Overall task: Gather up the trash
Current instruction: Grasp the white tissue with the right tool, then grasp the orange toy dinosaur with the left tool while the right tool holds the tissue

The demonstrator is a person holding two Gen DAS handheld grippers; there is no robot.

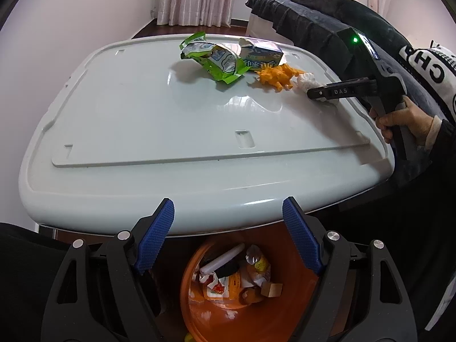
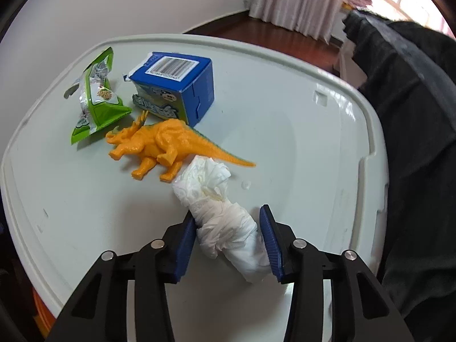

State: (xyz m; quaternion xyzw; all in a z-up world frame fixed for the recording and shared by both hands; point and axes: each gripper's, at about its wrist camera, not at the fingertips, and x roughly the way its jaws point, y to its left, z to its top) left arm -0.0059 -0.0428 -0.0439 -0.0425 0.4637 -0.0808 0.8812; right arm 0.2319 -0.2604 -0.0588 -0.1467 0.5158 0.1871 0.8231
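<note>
The right claw (image 2: pixel 228 236) points steeply down at the white table (image 2: pixel 299 148) near its right edge, with a crumpled white tissue wad (image 2: pixel 225 222) lying on the top between its blue pads (image 2: pixel 186 245). The left pad touches the wad's side; the right pad meets it only low down, near the pad's base, and a gap shows at the tip. So the jaws are drawn in around the tissue, but a firm hold cannot be told. In the left wrist view a hand (image 1: pixel 399 121) grips this tool's handle from the table's right side, wrist bent so the black fingers reach inward over the surface.

The far tip of the wad touches the hind legs of an orange toy dinosaur (image 2: pixel 162 148), which stands just beside a blue carton (image 2: pixel 182 85). A torn green wrapper (image 2: pixel 97 105) lies next to both, toward the table's far left corner.

The left claw (image 1: pixel 228 228) hangs released, its pads well apart with nothing between them, tilted down off the table's near edge above an orange bin (image 1: pixel 199 313) that holds assorted scraps.
</note>
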